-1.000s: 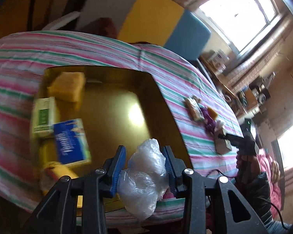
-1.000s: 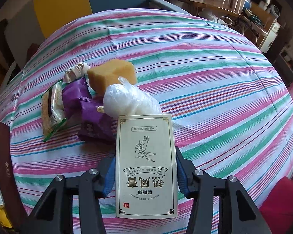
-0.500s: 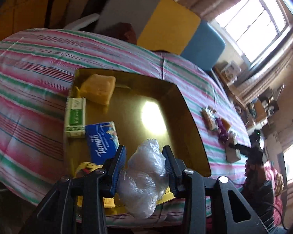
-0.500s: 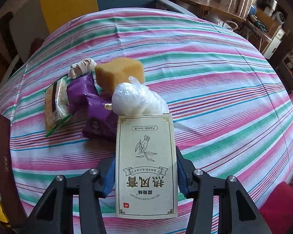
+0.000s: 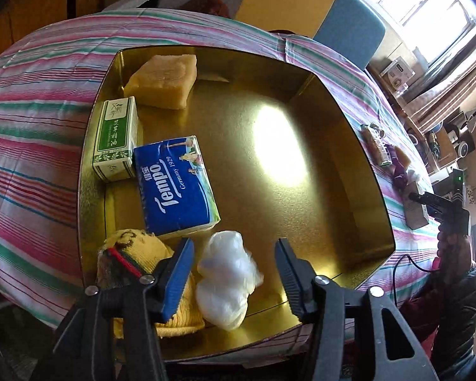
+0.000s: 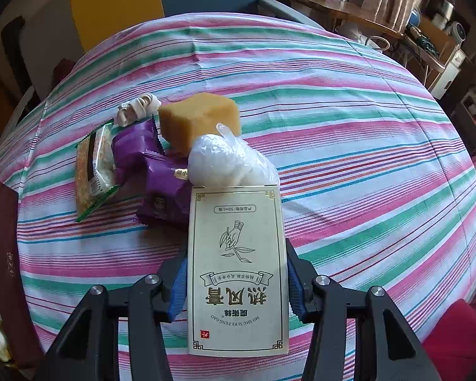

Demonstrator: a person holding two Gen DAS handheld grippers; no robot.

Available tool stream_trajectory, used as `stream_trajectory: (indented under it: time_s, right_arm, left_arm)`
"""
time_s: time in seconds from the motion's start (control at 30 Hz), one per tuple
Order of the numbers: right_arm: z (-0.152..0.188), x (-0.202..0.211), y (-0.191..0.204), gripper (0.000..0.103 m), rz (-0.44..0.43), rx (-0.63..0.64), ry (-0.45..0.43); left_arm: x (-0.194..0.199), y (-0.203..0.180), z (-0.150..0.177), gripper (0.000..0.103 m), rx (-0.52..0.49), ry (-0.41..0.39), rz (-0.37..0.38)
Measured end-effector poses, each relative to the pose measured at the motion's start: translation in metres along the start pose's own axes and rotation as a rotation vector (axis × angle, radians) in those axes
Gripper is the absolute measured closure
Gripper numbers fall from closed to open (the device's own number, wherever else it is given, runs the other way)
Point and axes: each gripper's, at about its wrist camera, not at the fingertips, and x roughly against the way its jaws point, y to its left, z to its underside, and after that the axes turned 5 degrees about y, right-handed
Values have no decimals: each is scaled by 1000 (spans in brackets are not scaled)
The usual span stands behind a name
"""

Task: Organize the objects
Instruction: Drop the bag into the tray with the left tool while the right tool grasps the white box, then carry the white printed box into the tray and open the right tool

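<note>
Gold metal tray [image 5: 349, 146] now has the crinkly white plastic bag [image 5: 225, 281], low in the frame; the left gripper [image 5: 234, 273] just opened and let go. The right gripper [image 6: 236, 282] squeezes the cream paper box [image 6: 236, 270], likely next.

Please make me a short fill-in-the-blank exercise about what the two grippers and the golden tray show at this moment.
1. The left gripper has just been opening, and the white plastic bag lies between its fingers in the golden ____.
2. The right gripper is shut on a cream ____ with a drawn hand printed on it.
3. The Tempo tissue pack in the golden tray is ____ in colour.
4. On the striped tablecloth, the yellow sponge sits behind two ____ snack packets.

Missing words: tray; box; blue; purple
</note>
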Motion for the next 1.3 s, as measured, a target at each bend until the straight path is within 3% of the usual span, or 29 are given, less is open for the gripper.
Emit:
stream_trajectory:
  time_s: [0.3,0.47,0.6,0.8,0.93,1.03,1.17,1.3]
  right_arm:
    - [1,2,-3,51,3,-7,-8]
    - [8,8,3,51,-4,-4,-6]
    - [26,27,14,51,-40,53,-30]
    - [46,77,42,51,-106,119,-114]
    - [51,119,102,51,-202,252,-173]
    - [57,135,162,51,-304,374,-165]
    - [71,133,248,51,-412,525,-97]
    - [77,114,322,51,-449,600,-26]
  left_arm:
    - [35,4,2,48,29,-134,-19]
    - [51,5,2,48,3,-203,-84]
    - [57,8,3,48,-6,-232,-117]
    - [62,21,6,48,12,-244,-106]
    - [63,26,7,48,27,-251,-93]
    - [65,27,7,48,27,-260,-84]
    - [71,33,9,48,38,-275,-77]
    - [74,45,11,48,65,-280,-74]
